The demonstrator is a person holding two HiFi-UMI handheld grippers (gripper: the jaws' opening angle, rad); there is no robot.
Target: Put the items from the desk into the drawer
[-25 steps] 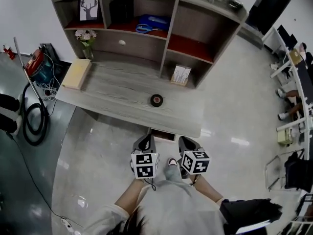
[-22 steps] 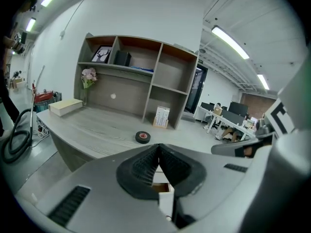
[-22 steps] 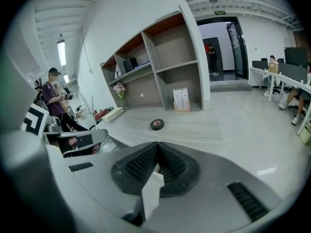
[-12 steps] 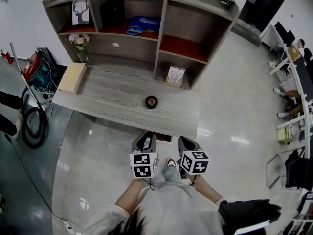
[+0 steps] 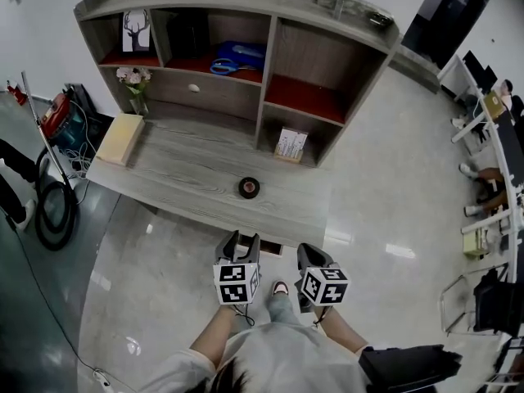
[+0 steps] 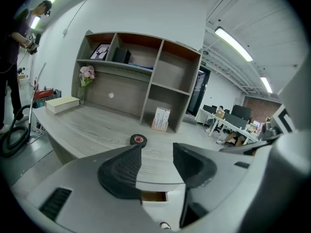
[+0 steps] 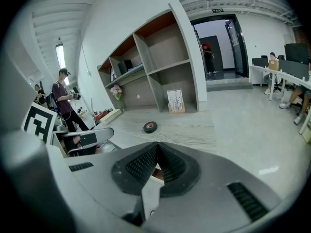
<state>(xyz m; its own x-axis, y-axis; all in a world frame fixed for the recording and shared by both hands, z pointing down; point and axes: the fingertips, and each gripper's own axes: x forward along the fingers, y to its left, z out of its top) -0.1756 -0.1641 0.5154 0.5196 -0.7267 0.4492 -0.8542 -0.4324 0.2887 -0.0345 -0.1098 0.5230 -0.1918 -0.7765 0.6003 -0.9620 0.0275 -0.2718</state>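
- The tape roll [image 5: 250, 187] lies flat on the bench [image 5: 188, 166], close to the front edge and out in the open, with nothing touching it.
- The left tool [image 5: 239, 241] is the news. A second ago its jaws were pinched to a point. They've just been opening, and now there's a clear gap with nothing in it.
- Looking along the left tool, the roll sits just past the tip of one jaw, still well apart from it.
- The right tool [image 5: 312, 253] hangs next to the left one, jaws pressed together and empty.
- Both tools are short of the bench edge, over the floor [image 5: 164, 301]. The roll does look nearer to them than it did a second ago.
- My guess is the left one is getting set to go for the roll, so the task has barely started.
- The drawer front [image 5: 195, 89] with the pale knob, up in the shelf unit [image 5: 270, 72], looks shut, so it'd need opening first. There's also a brown slot [image 6: 153, 196] under the bench edge, and I can't tell what that is.
- Further out there's a cream box [image 5: 119, 138] at the bench's left end and a card stand [image 5: 286, 144] in the lower cubby.
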